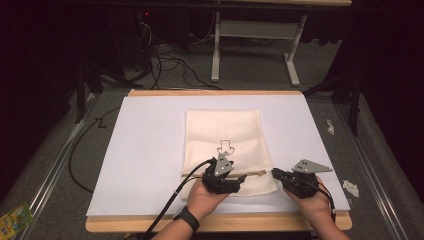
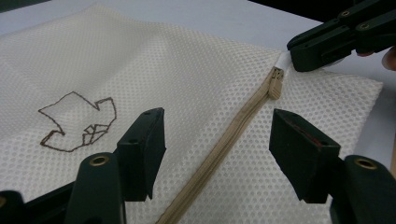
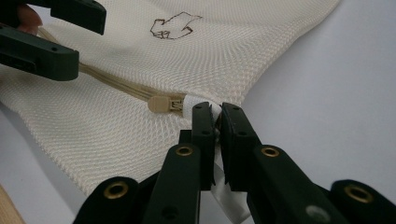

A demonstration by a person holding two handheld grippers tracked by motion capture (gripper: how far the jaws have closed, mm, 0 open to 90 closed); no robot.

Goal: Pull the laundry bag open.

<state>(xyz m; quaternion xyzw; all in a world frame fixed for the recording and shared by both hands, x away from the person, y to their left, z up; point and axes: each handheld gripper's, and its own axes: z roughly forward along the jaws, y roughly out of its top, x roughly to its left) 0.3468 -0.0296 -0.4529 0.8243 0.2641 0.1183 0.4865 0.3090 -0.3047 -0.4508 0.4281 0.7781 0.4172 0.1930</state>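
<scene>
The right claw [image 3: 217, 112] is clenched on the mesh bag's [image 2: 187, 74] white tab. The left claw [image 2: 217, 154], released, straddles the zipper [image 2: 219, 149]; its pull [image 2: 276, 80] lies just ahead.

The right gripper [image 3: 216, 123] comes up from six o'clock. Its two black jaws are pressed together on a little white tab [image 3: 200, 103] at the edge of a cream mesh bag [image 3: 140, 70]. The bag lies flat on a white sheet [image 3: 336, 93] and fills the side from nine to twelve o'clock. A tan zipper [image 3: 112, 81] runs across the bag from nine o'clock toward the middle. Its tan slider [image 3: 161, 103] sits just beside the white tab. A small brown drawing [image 3: 175, 25] is stitched on the bag near twelve o'clock. The left gripper [image 3: 70, 42] pokes in at ten o'clock, with its jaws apart above and below the zipper.
</scene>
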